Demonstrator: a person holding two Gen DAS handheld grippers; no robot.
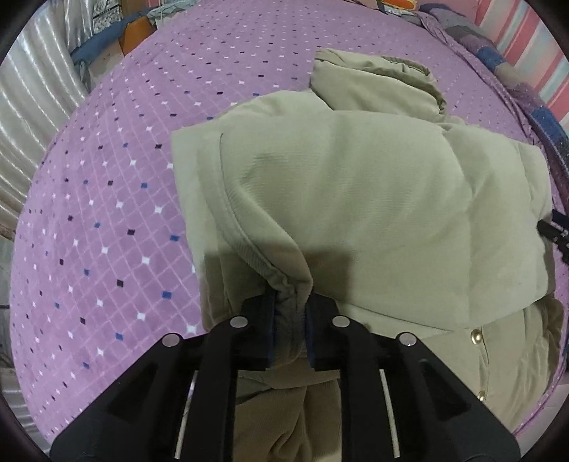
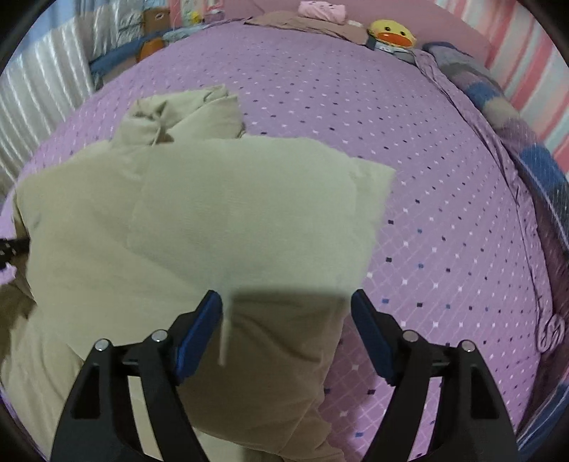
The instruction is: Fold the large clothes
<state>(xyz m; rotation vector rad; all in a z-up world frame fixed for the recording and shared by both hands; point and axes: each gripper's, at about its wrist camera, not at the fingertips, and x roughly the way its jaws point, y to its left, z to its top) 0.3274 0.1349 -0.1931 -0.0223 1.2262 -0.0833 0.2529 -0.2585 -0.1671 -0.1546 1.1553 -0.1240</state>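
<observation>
I hold a two-finger claw in each hand over a bed spread with a purple plush blanket point(image 1: 106, 199) patterned with a grid of small white, blue and dark diamonds. In the middle of it lies a pale olive-green padded jacket point(image 1: 355, 199), bulky and partly folded, its collar end bunched up at the far side. My left gripper point(image 1: 290, 312), black with blue pads, is pinched together on a gathered, elastic-edged fold of the jacket, the cloth squeezed between the two pads and pulled into a ridge that runs away from me across the garment. Two small gold snap buttons point(image 1: 476, 336) show on the near lower part of the jacket, to the right of that claw. From my right wrist view, the same jacket point(image 2: 199, 220) fills the left and centre of the frame, with its edge blurred. My right gripper point(image 2: 286, 320) stands with its fingers spread wide apart, a flap of the jacket lying between them but gripped by neither. At the far end of the bed sits a yellow plush duck with an orange beak point(image 2: 391, 33), well apart from the jacket.
</observation>
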